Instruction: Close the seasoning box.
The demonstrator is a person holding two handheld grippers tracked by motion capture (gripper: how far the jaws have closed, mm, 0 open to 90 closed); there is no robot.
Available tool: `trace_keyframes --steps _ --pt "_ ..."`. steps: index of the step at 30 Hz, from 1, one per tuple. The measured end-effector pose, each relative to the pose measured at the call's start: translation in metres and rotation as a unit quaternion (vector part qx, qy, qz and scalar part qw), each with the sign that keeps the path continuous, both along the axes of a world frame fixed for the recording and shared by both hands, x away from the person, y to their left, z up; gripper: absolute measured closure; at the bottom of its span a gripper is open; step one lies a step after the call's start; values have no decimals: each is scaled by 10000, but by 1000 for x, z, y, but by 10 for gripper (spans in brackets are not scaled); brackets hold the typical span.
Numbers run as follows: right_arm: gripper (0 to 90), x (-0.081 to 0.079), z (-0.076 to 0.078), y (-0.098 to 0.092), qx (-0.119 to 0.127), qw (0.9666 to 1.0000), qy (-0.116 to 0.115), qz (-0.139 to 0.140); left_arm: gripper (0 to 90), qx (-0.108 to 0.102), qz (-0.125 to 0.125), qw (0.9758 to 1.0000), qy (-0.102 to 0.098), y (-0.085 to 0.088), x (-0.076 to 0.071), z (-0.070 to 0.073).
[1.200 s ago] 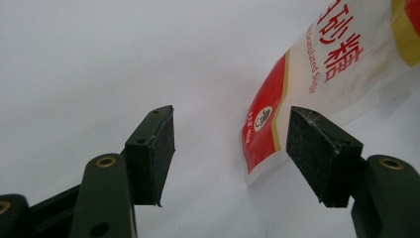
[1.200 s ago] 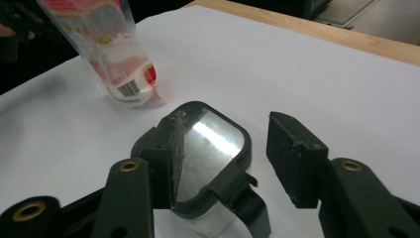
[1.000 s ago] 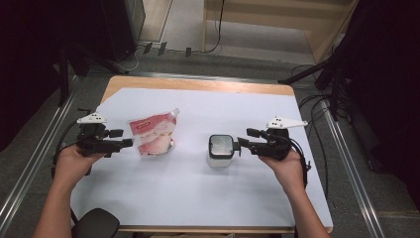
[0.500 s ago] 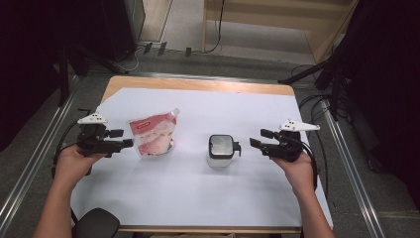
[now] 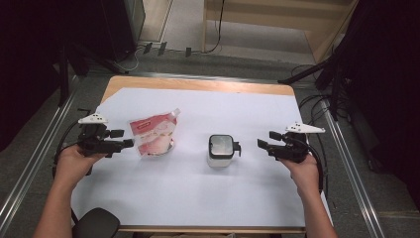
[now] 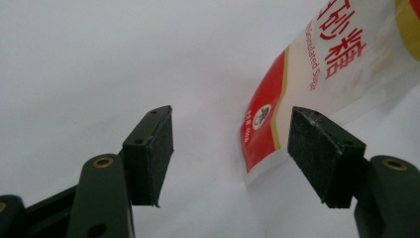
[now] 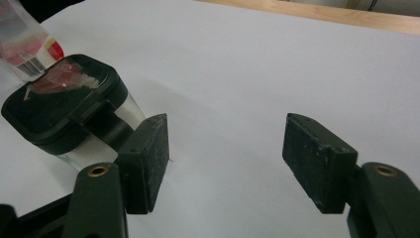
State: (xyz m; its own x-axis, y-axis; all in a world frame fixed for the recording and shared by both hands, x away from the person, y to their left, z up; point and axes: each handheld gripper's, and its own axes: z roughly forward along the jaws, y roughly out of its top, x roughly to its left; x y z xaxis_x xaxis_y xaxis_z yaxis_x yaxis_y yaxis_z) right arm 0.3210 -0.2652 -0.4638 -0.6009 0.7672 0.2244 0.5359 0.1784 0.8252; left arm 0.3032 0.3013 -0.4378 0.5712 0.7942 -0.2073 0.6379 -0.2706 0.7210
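A red and white sugar pouch [image 5: 152,135] lies left of centre on the white sheet. My left gripper [image 5: 126,143] is just left of it, open, and in the left gripper view [image 6: 230,153] the pouch's corner [image 6: 317,74] reaches in beside the right jaw without being pressed. A clear square container with a black lid [image 5: 220,148] stands at the centre. My right gripper [image 5: 261,145] hangs a short way to its right; its jaws have just been opening and nothing is between them. In the right gripper view [image 7: 225,158] the container [image 7: 64,114] sits off to the left.
A white sheet [image 5: 198,198] covers the wooden table [image 5: 198,84]. A black round object [image 5: 96,223] sits at the table's near left corner. Cables [image 5: 317,104] run along the right side and metal rails flank the table.
The right gripper has drawn back to the right, away from the container it was up against, and its jaws are wider. The left gripper, the pouch and the container have kept still.
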Motion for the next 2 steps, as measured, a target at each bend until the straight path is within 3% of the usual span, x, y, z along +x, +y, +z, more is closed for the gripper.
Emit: trace_keyframes --steps 2 --pt "350 0 -1 0 2 10000 5 0 350 -6 -18 10000 29 1 0 0"
